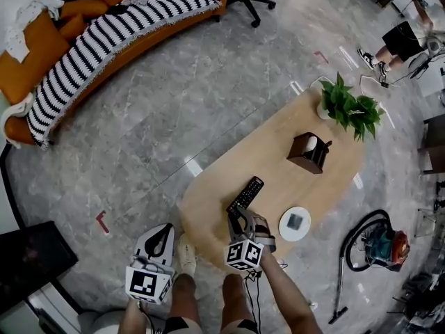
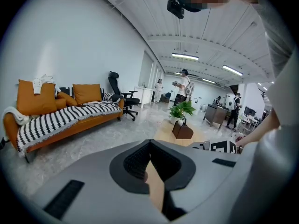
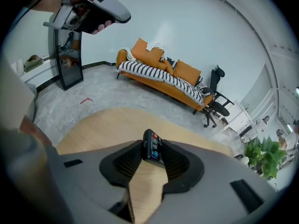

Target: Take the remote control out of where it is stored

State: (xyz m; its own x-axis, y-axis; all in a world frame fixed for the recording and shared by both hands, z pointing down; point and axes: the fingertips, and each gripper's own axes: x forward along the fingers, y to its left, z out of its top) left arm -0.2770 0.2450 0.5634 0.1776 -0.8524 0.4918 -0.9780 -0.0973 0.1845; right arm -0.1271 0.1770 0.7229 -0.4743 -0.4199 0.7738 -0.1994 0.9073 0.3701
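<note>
A black remote control [image 1: 247, 191] lies lengthwise over the near part of the light wooden table [image 1: 278, 162]. My right gripper [image 1: 238, 216] has it by its near end. In the right gripper view the remote control [image 3: 152, 146] stands between the two pads, and both pads touch its sides. Whether its far end rests on the table I cannot tell. A brown box-shaped holder [image 1: 309, 152] stands farther along the table. My left gripper [image 1: 164, 232] hangs off the table's near left side, over the floor. Its jaws [image 2: 149, 146] meet at the tips with nothing between them.
A potted plant [image 1: 351, 107] stands at the table's far end and a white round disc [image 1: 295, 223] near its right edge. An orange sofa with a striped blanket [image 1: 104, 30] is at far left, a vacuum cleaner [image 1: 379, 245] on the floor at right. People stand in the background.
</note>
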